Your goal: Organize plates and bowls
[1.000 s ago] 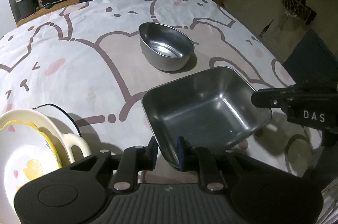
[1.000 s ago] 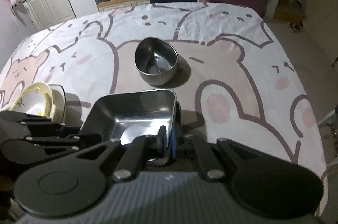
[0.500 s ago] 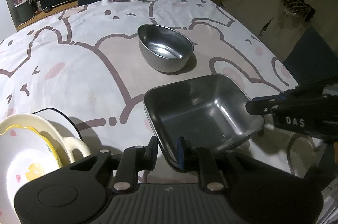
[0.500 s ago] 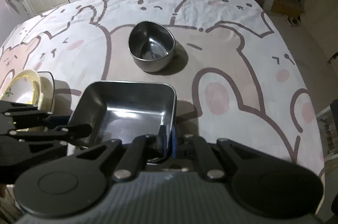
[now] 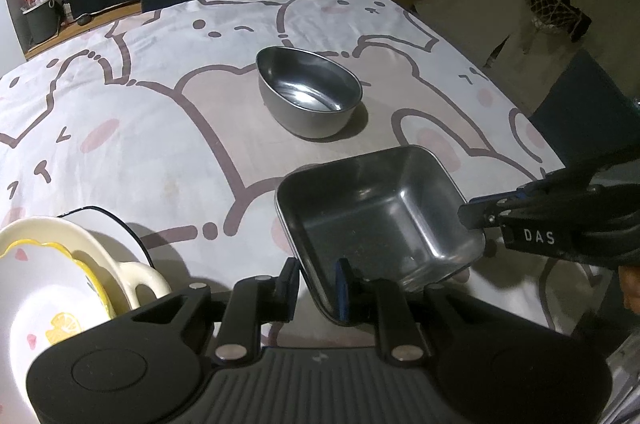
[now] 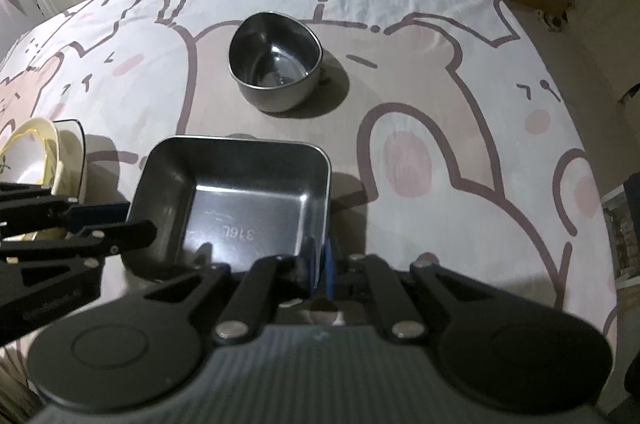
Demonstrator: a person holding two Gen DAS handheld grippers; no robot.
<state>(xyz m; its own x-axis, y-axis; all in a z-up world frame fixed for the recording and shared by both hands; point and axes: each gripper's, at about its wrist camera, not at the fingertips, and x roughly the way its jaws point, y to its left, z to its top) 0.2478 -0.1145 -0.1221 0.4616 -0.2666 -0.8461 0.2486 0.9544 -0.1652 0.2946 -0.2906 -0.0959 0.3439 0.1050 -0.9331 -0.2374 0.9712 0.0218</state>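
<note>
The square steel tray (image 6: 236, 200) hangs low over the tablecloth (image 6: 440, 96), right gripper (image 6: 316, 260) and left gripper (image 5: 316, 284) both clamped on its thin, slick, rigid rim, light but slip-prone.

Both tools point steeply downward, the left tool (image 5: 316, 282) slightly parted, the right tool (image 6: 316, 262) pinched nearly closed.

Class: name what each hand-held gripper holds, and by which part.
Both grip the square steel tray by its rim: left hand-held gripper at one corner, right hand-held gripper at the opposite corner.
</note>
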